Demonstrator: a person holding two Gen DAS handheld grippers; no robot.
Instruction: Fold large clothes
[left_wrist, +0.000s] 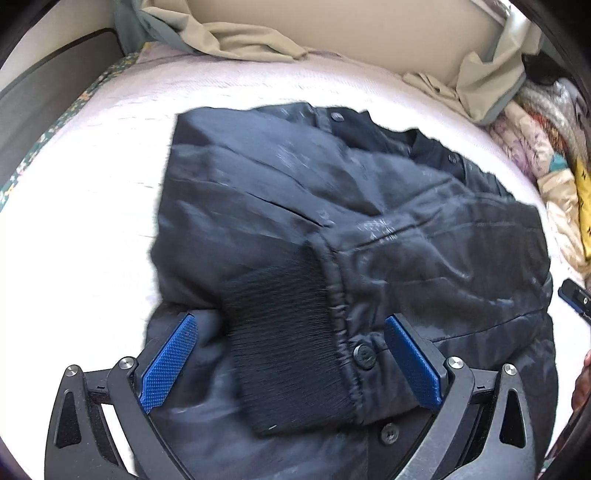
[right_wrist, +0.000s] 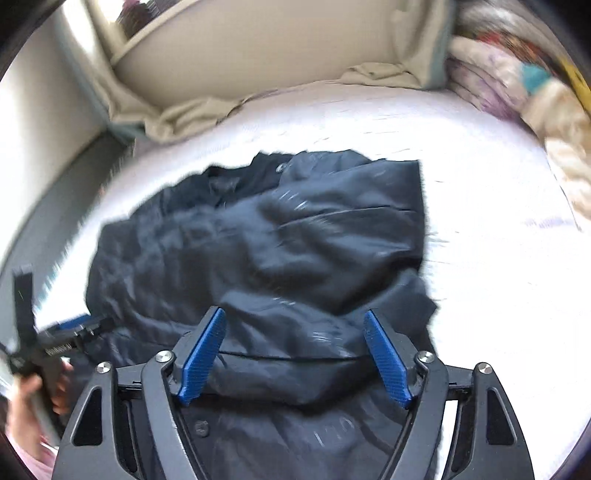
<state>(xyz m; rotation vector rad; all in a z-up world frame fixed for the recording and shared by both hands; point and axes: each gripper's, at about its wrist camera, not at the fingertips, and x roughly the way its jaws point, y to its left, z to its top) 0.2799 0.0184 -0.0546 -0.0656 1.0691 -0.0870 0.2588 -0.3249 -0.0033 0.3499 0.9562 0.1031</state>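
A dark navy padded jacket (left_wrist: 332, 206) lies partly folded on a white bed sheet (left_wrist: 92, 221). One sleeve is laid across the body, and its black ribbed cuff (left_wrist: 280, 332) rests near the front hem, beside a snap button. My left gripper (left_wrist: 291, 319) hovers open just above that cuff, with a blue pad on each side and neither touching it. In the right wrist view the jacket (right_wrist: 295, 229) is blurred. My right gripper (right_wrist: 294, 314) stands open over a folded edge, holding nothing. The left gripper (right_wrist: 79, 325) shows at the left edge, held by a hand (right_wrist: 29, 398).
Beige cloth (left_wrist: 240, 37) is bunched along the headboard at the back. A pile of patterned clothes (left_wrist: 546, 155) fills the right side of the bed. The bed's floral edge (left_wrist: 55, 129) runs down the left. White sheet (right_wrist: 498, 277) shows to the right of the jacket.
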